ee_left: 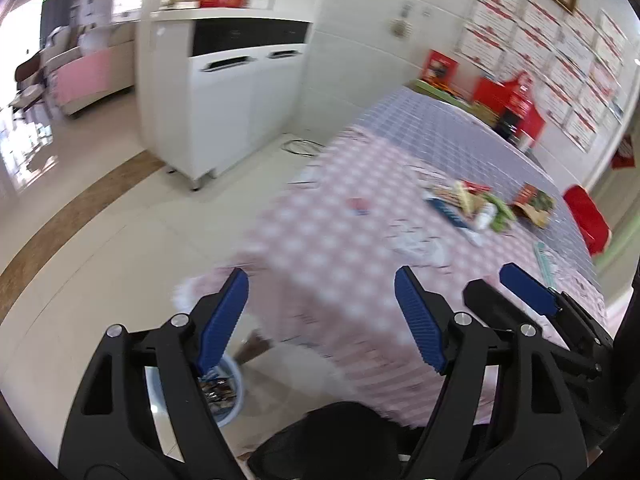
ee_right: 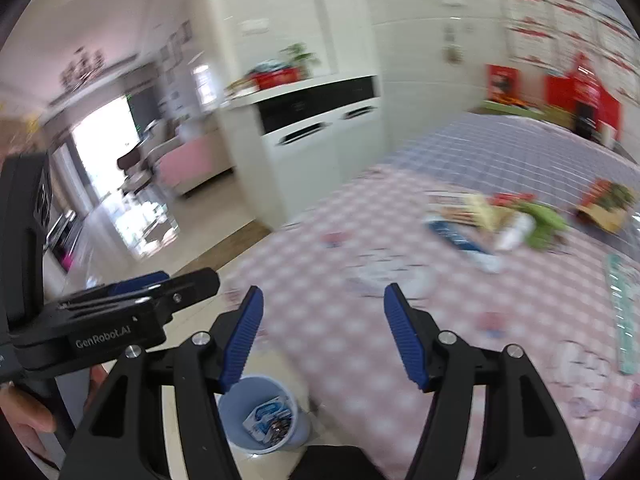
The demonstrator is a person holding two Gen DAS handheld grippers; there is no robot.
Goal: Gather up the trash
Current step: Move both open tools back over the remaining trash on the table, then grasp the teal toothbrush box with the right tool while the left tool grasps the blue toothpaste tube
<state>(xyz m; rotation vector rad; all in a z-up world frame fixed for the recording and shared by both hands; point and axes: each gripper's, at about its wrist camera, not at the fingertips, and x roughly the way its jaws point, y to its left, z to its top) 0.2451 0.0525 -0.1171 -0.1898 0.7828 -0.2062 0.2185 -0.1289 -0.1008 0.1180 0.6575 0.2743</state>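
A pile of wrappers and packets (ee_left: 472, 204) (ee_right: 500, 220) lies on the checked tablecloth (ee_left: 340, 248) (ee_right: 360, 240), blurred by motion. A light blue bin (ee_right: 260, 416) (ee_left: 232, 392) with wrappers inside stands on the floor by the table's near corner. My left gripper (ee_left: 322, 312) hangs open and empty above the table's corner and the bin. My right gripper (ee_right: 322, 328) is open and empty too, over the table edge, with the bin below it. In the left wrist view the right gripper (ee_left: 524, 288) shows at the right; in the right wrist view the left gripper (ee_right: 152, 284) shows at the left.
A white cabinet (ee_left: 224, 92) (ee_right: 320, 136) stands beyond the table on the tiled floor (ee_left: 100, 240). Red boxes (ee_left: 516, 100) (ee_right: 580, 96) sit at the table's far end, and a red chair back (ee_left: 588, 216) at its right side. A cable (ee_left: 300, 146) lies on the floor.
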